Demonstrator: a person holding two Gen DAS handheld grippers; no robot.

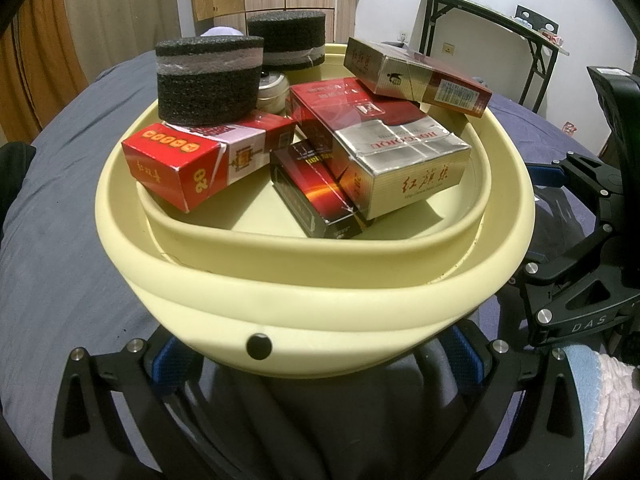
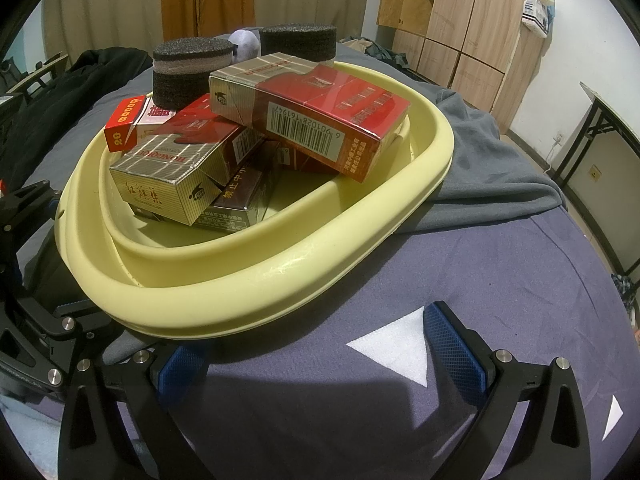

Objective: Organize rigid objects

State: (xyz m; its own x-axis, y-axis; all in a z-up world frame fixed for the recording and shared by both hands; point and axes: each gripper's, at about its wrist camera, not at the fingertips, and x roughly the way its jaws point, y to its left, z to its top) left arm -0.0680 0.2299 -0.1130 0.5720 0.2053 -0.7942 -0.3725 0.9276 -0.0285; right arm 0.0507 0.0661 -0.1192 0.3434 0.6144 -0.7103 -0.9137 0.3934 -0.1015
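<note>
A pale yellow collapsible basin (image 1: 320, 300) (image 2: 280, 272) sits on the bed. It holds several cigarette cartons. A red and silver carton (image 1: 416, 76) (image 2: 312, 116) lies tilted on top. Under it are a silver-fronted one (image 1: 392, 148) (image 2: 176, 172), a dark box (image 1: 312, 192) (image 2: 240, 200) and a red box marked 20 (image 1: 188, 160) (image 2: 124, 124). One black foam cylinder (image 1: 208, 80) (image 2: 192, 72) rests on the red box; a second (image 1: 286, 40) (image 2: 298, 42) stands behind. My left gripper (image 1: 318, 360) is open, its blue pads (image 1: 172, 364) against the basin's near wall. My right gripper (image 2: 320, 356) is open over bare sheet beside the basin.
A grey-blue sheet (image 2: 520, 300) covers the bed, with a grey blanket (image 2: 480, 168) bunched behind the basin. White triangular patches (image 2: 400, 348) mark the sheet. A small white jar (image 1: 272, 90) sits in the basin. A folding table (image 1: 500, 28) and a wooden wardrobe (image 2: 460, 20) stand beyond.
</note>
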